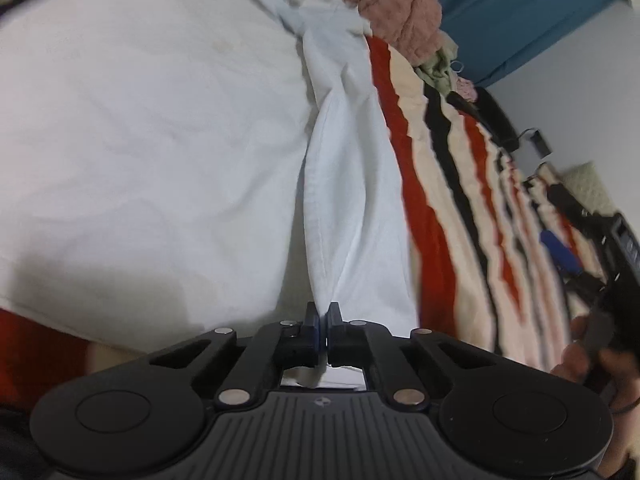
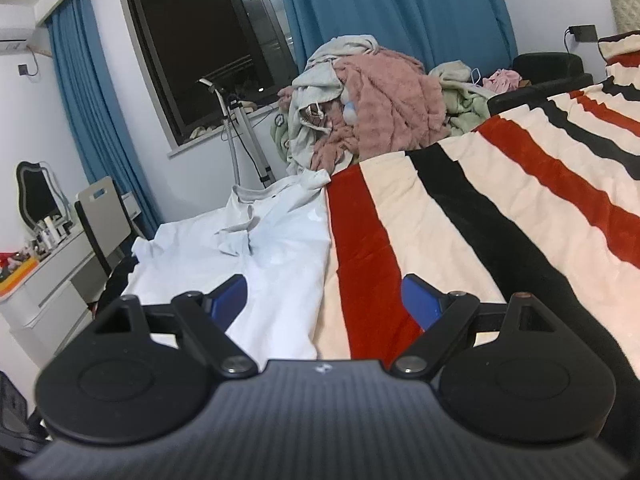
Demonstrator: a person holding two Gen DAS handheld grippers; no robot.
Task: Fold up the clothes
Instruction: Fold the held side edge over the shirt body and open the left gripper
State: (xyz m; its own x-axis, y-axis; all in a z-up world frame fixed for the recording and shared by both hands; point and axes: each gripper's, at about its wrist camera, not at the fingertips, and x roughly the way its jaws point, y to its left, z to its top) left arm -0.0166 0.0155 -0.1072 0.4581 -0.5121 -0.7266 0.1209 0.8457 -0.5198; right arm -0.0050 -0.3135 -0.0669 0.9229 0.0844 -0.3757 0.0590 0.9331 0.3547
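The left gripper (image 1: 323, 320) has its fingers closed on a raised fold of the white shirt (image 1: 160, 128), which runs as a ridge away from the fingers toward the heap of clothes (image 1: 400, 12). The shirt lies spread flat on the bed, over the left part of the striped blanket (image 1: 452, 216), its red, black and cream bands running alongside the shirt's right edge.

The right gripper (image 2: 325, 300) has its fingers spread wide with nothing between them, above the line where the shirt (image 2: 256, 256) meets the blanket (image 2: 500, 208). In the left wrist view it shows at the far right edge, held in a hand (image 1: 592, 356).

The collar end of the shirt touches the heap (image 2: 368, 104): a pink fluffy piece, grey and pale green ones piled at the bed's far end, in front of blue curtains (image 2: 400, 12) and a dark window (image 2: 208, 52). Left of the bed stand a chair (image 2: 104, 220) and a cluttered white tabletop (image 2: 44, 268) with a mirror (image 2: 36, 188).
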